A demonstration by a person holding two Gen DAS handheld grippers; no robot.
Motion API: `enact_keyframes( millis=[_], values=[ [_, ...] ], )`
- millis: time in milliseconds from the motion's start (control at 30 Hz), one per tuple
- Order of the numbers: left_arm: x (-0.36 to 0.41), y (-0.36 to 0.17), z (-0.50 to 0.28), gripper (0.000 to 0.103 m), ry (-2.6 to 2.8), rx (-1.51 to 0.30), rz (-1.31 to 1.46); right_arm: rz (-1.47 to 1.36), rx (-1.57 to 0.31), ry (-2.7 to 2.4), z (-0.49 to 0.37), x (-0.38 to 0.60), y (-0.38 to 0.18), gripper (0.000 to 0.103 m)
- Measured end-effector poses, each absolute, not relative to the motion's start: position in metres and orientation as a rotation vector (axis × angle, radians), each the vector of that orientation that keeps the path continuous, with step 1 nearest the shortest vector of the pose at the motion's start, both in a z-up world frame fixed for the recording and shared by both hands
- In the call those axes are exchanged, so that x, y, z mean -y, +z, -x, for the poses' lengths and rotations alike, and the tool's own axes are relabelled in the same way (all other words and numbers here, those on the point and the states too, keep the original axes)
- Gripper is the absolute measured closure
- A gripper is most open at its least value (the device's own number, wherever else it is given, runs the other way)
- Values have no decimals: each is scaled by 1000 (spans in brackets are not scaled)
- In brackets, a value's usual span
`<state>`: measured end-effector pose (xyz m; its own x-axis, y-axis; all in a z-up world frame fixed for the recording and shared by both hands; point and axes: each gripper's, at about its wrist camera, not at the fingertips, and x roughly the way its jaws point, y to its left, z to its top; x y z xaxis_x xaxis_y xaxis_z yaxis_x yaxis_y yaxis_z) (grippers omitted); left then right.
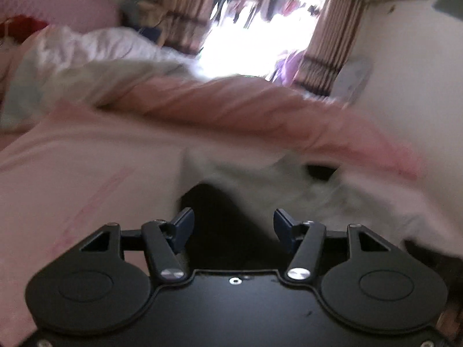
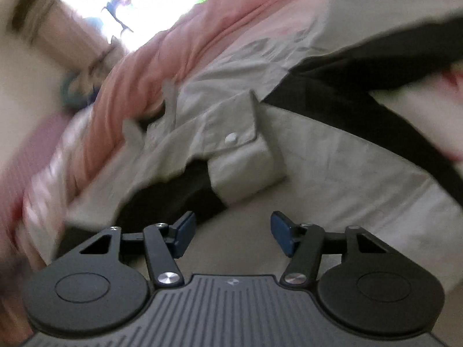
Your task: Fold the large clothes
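Garment (image 2: 332, 156) in pale beige with dark lining lies spread on the bed just ahead of your right gripper (image 2: 233, 230), its snap-buttoned cuff (image 2: 231, 133) folded across the middle. A pink quilt (image 2: 139, 78) bunches on the far left. Both your grippers stand part open, empty; the left gripper (image 1: 233, 225) hovers over dark cloth.

A bedroom in a home. Ahead of the jaws lies a bed (image 1: 72, 156) with a pale pink sheet, a rolled pink quilt (image 1: 231, 104) across it, and rumpled bedding (image 1: 95, 55) further back on the left. Beyond the quilt, a bright window (image 1: 260, 23) is framed by striped curtains (image 1: 330, 49) against a plain white wall (image 1: 411, 66). A pink headboard (image 1: 58, 5) curves at far left.
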<state>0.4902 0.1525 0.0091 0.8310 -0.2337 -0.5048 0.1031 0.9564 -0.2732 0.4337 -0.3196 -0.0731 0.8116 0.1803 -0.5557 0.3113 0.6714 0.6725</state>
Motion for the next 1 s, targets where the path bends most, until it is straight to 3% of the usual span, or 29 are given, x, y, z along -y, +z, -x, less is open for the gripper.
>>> enact_keyframes(
  millis=[233, 400, 433, 467, 500, 533, 633, 700, 800, 833, 933, 1000],
  values=[
    [-138, -51, -500, 42, -144, -657, 48, -909, -570, -124, -457, 320, -77, 26],
    [-109, -64, -494, 41, -138, -642, -27, -880, -552, -165, -460, 316, -75, 28],
    [-103, -66, -500, 44, -112, -637, -67, -866, -545, -178, -459, 315, -73, 51],
    [-95, -62, -510, 56, -83, -637, -106, -834, -544, -176, -464, 314, -71, 76],
    [-92, -63, -515, 73, -55, -639, -135, -816, -535, -160, -467, 315, -66, 82],
    [-93, -59, -520, 96, -38, -646, -135, -803, -503, -147, -466, 316, -57, 85],
    [-112, -45, -520, 97, -27, -623, -58, -723, -359, -132, -448, 320, -24, 86],
    [-121, -39, -513, 92, -49, -608, -50, -708, -317, -98, -436, 327, -14, 87],
    [-121, -48, -510, 90, -67, -644, -95, -692, -408, -112, -438, 336, -33, 87],
    [-118, -56, -509, 90, -59, -654, -123, -674, -454, -164, -441, 336, -43, 102],
    [-111, -69, -509, 88, -48, -668, -165, -731, -590, -217, -443, 349, -80, 101],
    [-111, -63, -503, 86, -73, -668, -186, -753, -575, -201, -434, 355, -84, 100]
  ],
)
